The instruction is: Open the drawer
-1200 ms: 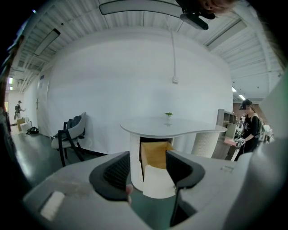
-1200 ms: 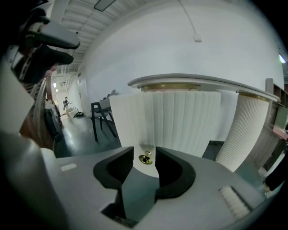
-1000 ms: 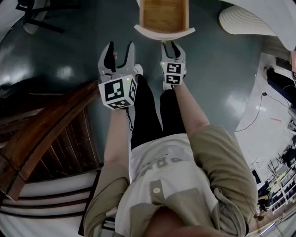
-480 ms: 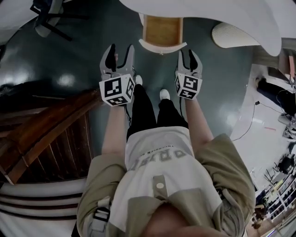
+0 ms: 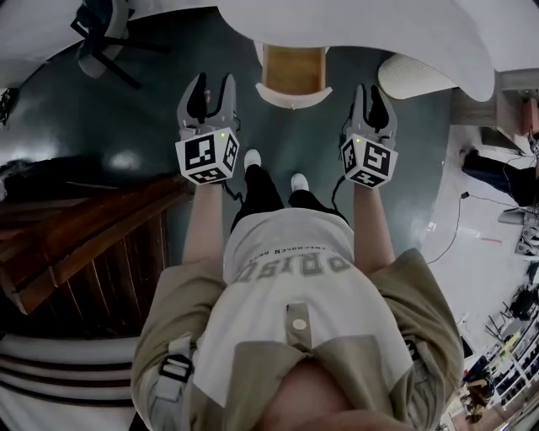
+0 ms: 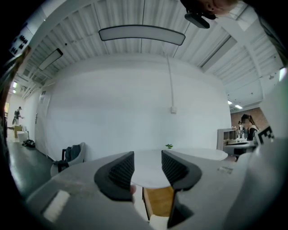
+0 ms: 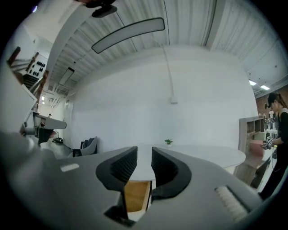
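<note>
The left claw [image 5: 210, 84] and the right claw [image 5: 370, 94] have lifted away from the drawer [image 5: 293, 69] since a second ago. Their jaws have just been closing on nothing: the left is about half open, the right almost shut. The drawer sticks out under the near edge of the desk [image 5: 354, 25]. I think the person's legs, so near, could knock it.

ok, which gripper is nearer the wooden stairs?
Left. The left gripper hangs just right of the wooden stairs; the right gripper is farther right, across the body. Both grippers' jaws have just been closing, empty.
</note>
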`<state>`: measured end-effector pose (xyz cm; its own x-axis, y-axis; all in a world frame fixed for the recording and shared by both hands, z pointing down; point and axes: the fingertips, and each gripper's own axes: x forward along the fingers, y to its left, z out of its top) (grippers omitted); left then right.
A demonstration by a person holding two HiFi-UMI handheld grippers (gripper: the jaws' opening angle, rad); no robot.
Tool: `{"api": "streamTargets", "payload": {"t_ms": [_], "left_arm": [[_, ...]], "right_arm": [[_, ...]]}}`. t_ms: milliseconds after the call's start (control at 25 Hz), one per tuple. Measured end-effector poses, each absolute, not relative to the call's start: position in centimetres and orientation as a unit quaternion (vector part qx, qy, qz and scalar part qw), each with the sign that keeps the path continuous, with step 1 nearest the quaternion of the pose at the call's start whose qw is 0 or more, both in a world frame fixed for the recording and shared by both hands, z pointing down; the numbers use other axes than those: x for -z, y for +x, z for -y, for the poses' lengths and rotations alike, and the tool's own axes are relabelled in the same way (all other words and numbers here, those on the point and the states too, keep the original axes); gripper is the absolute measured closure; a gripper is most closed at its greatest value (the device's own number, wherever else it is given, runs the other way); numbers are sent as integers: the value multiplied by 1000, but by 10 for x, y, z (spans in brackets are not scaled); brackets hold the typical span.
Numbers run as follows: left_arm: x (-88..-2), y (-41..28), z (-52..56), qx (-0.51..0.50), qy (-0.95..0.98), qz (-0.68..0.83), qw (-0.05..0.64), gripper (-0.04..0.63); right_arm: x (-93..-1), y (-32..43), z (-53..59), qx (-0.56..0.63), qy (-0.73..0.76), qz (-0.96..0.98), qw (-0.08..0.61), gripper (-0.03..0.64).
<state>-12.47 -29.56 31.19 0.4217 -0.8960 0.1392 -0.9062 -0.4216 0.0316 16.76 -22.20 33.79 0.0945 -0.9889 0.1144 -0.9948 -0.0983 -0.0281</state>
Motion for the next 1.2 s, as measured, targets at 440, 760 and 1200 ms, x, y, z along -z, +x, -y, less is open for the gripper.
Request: {"api": "streamTargets", "payload": {"t_ms": [440, 760, 1200], "left_arm": [[-270, -119, 291, -29, 845, 533, -29, 588], [-273, -119, 291, -32, 849, 526, -36, 588], [-273, -118, 293, -32, 849, 525, -40, 588]], "right_arm": [[-273, 174, 220, -3, 738, 674, 12, 614], [-277, 170, 222, -4, 737, 676, 9, 614], [-275, 174, 225, 11, 749, 662, 16, 617]]}}
